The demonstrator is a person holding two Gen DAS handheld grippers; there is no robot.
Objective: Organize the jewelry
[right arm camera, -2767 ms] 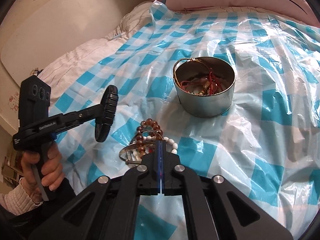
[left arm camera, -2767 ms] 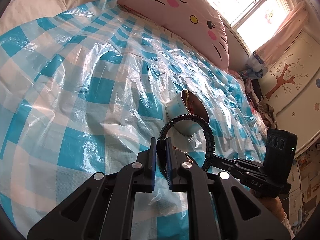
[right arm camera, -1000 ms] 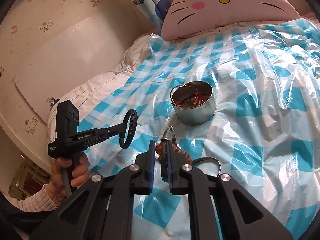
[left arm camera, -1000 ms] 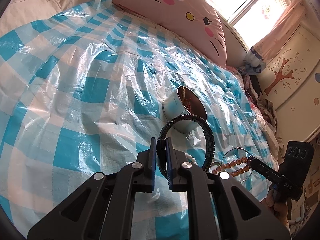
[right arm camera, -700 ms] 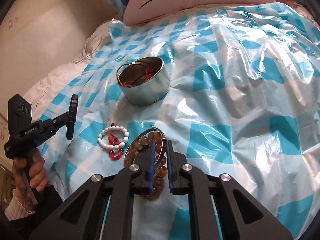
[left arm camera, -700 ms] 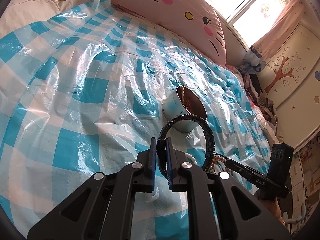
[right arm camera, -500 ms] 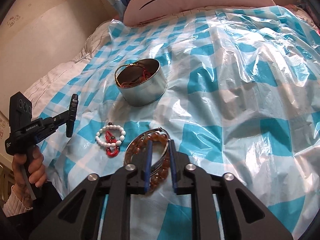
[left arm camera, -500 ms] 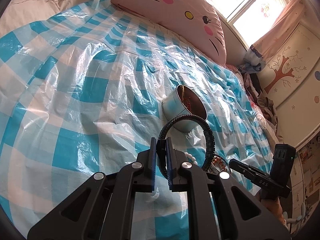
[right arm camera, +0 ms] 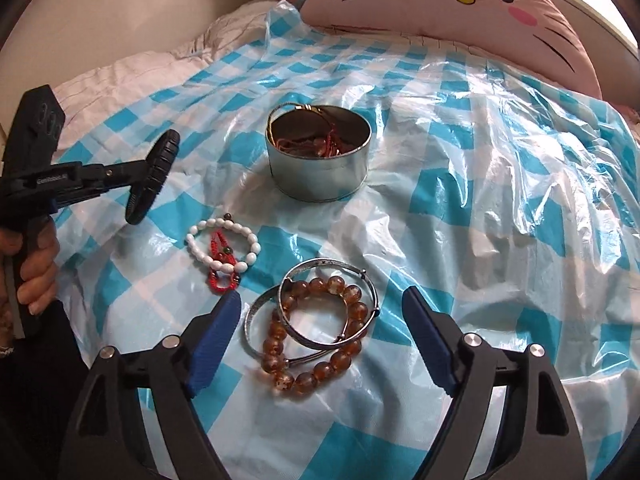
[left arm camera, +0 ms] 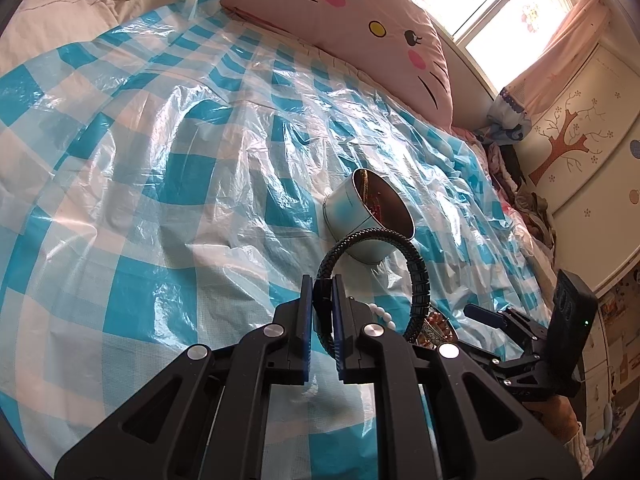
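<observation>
Here, on a bed covered by a crinkled blue-and-white checked plastic sheet (right arm camera: 500, 208), a round silver metal tin (right arm camera: 318, 168) stands upright near the middle. Inside it, red cord and a gold-coloured bangle at the rim show; the rest of its contents cannot be made out.

Left tool (left arm camera: 320, 296): blue pads closed on a black braided cord bracelet (left arm camera: 416, 276), which stands up as a loop above the fingers. In the left wrist view the loop overlaps the tin's lower edge, but the right wrist view shows the bracelet held in the air, well to the left of the tin. The lower arc of the loop is hidden behind the tool body.

Right tool (right arm camera: 320, 312): jaws have just been opening and now stand wide apart, nothing pressed by either pad. Lying on the sheet between them are two silver metal bangles (right arm camera: 328, 308) and an amber bead bracelet (right arm camera: 316, 336), the three interlaced and overlapping; which lies on top at each crossing is hard to tell. Just beside them, toward the left tool, a white bead bracelet (right arm camera: 224, 248) with a red knotted cord (right arm camera: 220, 276) lies flat.

A hand (right arm camera: 34, 264) grips the left tool's handle, partly cut off at the frame edge. A pink cat-face pillow (right arm camera: 452, 4) sits at the head of the bed, top cropped.
</observation>
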